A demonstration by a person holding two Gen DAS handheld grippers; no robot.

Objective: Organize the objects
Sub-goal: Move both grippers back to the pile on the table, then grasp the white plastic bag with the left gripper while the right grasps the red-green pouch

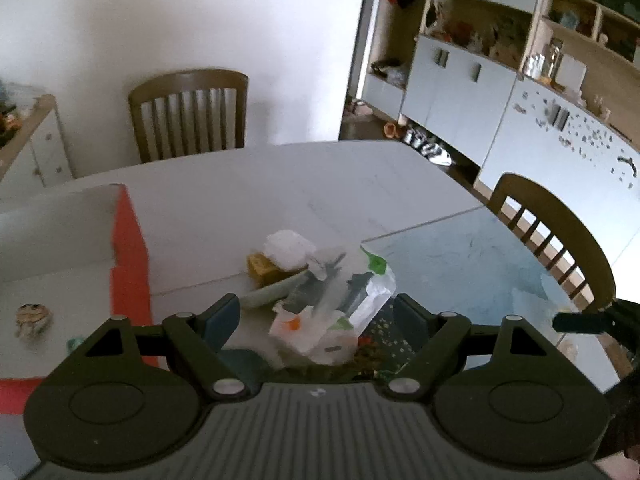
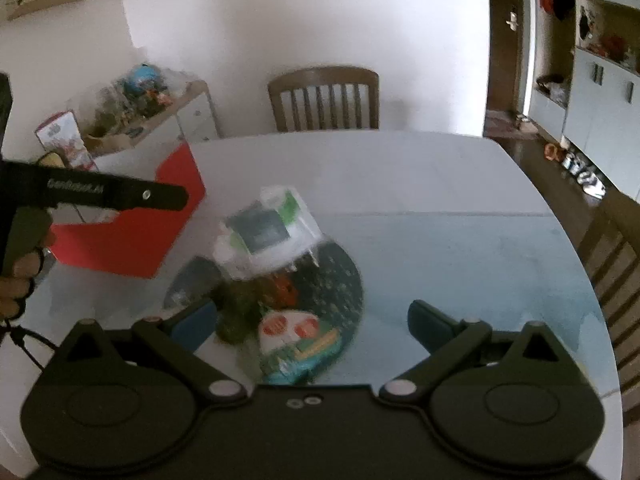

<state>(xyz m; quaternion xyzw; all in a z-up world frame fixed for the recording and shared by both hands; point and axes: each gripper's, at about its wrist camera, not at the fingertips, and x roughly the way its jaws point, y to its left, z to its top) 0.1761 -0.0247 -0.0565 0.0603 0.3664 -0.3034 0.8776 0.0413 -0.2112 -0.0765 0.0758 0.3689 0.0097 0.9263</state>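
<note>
White walls and a pale cabinet unit (image 1: 460, 92) with cluttered open shelves frame a dining room, where a white table (image 1: 320, 184) fills both wrist views and slatted wooden chairs stand at its far edge (image 1: 188, 116) and right edge (image 1: 556, 236). Part of the table toward its right edge carries a pale blue mat (image 2: 460, 264). At the table's left edge stands an open box with red outer walls (image 1: 130, 264) and a white inside, and a small patterned object (image 1: 34, 320) lies on its floor. Near the table's middle, just beside the box, sits a blurred pile of things: a clear plastic package with green and white printing (image 2: 268, 236) on top of a dark round plate (image 2: 340, 280), with a leafy green item (image 2: 240, 308) and a bright printed card or packet (image 2: 300, 340) on the plate. In the left wrist view the same pile shows crumpled clear wrapping (image 1: 320, 316), a white lump (image 1: 288, 250) and a yellow block (image 1: 262, 268) behind it. The left gripper (image 1: 316, 316) hangs over the pile with its fingers spread apart, released, the wrapping between them but not pressed. The right gripper (image 2: 312, 320) is also spread wide and released, fingers on either side of the plate's near edge, gripping nothing. A person's hand (image 2: 18, 284) holding the left gripper's handle appears at the left of the right wrist view.
</note>
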